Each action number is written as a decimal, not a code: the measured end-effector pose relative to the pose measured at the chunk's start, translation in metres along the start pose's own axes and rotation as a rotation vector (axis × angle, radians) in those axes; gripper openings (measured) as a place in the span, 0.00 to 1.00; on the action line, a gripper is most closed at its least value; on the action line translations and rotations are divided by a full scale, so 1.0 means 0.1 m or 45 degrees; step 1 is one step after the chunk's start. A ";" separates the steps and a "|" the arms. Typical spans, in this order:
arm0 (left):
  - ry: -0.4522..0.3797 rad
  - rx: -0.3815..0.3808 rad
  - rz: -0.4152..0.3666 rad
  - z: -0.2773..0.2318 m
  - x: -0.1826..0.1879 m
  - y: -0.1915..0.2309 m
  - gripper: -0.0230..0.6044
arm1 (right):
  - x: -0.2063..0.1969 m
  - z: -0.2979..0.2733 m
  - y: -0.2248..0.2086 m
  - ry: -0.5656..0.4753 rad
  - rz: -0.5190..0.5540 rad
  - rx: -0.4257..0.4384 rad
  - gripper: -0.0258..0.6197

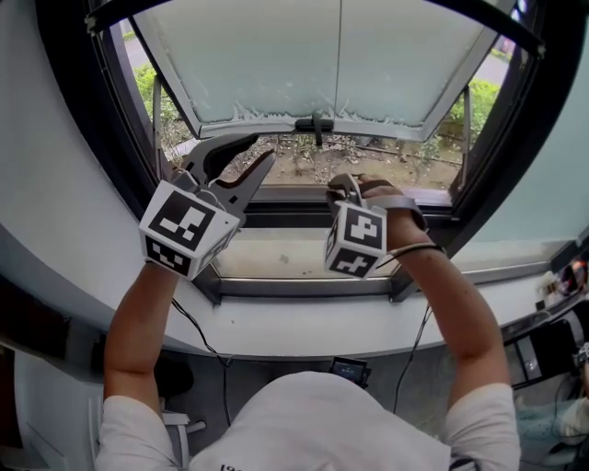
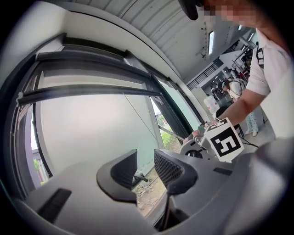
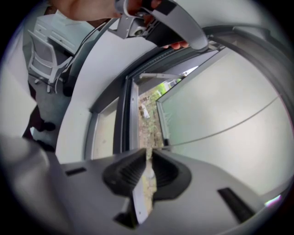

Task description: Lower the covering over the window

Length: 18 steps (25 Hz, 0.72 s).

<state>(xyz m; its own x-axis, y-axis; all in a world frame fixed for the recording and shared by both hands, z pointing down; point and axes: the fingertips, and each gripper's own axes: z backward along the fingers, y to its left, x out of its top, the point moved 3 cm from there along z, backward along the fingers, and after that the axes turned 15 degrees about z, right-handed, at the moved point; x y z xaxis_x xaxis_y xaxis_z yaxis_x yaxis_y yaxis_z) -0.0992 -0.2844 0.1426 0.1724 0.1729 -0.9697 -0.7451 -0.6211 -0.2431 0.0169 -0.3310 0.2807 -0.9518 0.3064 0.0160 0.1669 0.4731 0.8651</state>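
Note:
A dark bar (image 1: pixel 129 11) (image 2: pixel 92 90) crosses the top of the window opening. From up there a thin cord (image 1: pixel 339 55) (image 3: pixel 220 128) hangs down in front of a frosted pane (image 1: pixel 276 64) that tilts outward and carries a black handle (image 1: pixel 315 124). My right gripper (image 1: pixel 350 186) (image 3: pixel 148 158) sits just under the pane's lower edge. It is shut on a thin white strip (image 3: pixel 142 197) at the cord's lower end. My left gripper (image 1: pixel 247 158) (image 2: pixel 144 170) is at the opening's lower left, pointing level at the pane. Its jaws stand apart with nothing between them.
The white sill (image 1: pixel 304 327) curves below both arms, with a dark inner frame rail (image 1: pixel 304 287) along it. Gravel and shrubs (image 1: pixel 368 161) show outside. A black cable (image 1: pixel 198 336) hangs under the sill. Desk clutter (image 1: pixel 561 276) lies at the right and office chairs (image 3: pixel 43 55) stand behind.

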 end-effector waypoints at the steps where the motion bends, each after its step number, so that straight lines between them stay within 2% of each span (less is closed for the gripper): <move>1: -0.009 0.015 -0.027 0.00 0.06 0.03 0.22 | 0.00 -0.01 0.03 -0.005 -0.004 0.007 0.12; 8: -0.056 0.120 -0.214 0.02 0.42 0.24 0.27 | -0.01 -0.06 0.13 0.032 0.042 0.027 0.12; 18: -0.031 0.255 -0.459 -0.09 0.66 0.48 0.36 | 0.05 -0.27 0.62 0.044 0.100 0.160 0.12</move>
<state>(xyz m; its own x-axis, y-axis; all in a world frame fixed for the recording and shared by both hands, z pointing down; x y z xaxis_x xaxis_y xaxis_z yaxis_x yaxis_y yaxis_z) -0.1174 -0.3097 0.0670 0.4317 0.3716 -0.8219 -0.7510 -0.3567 -0.5557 0.0152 -0.3221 0.3480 -0.9426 0.3186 0.1002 0.2698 0.5493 0.7909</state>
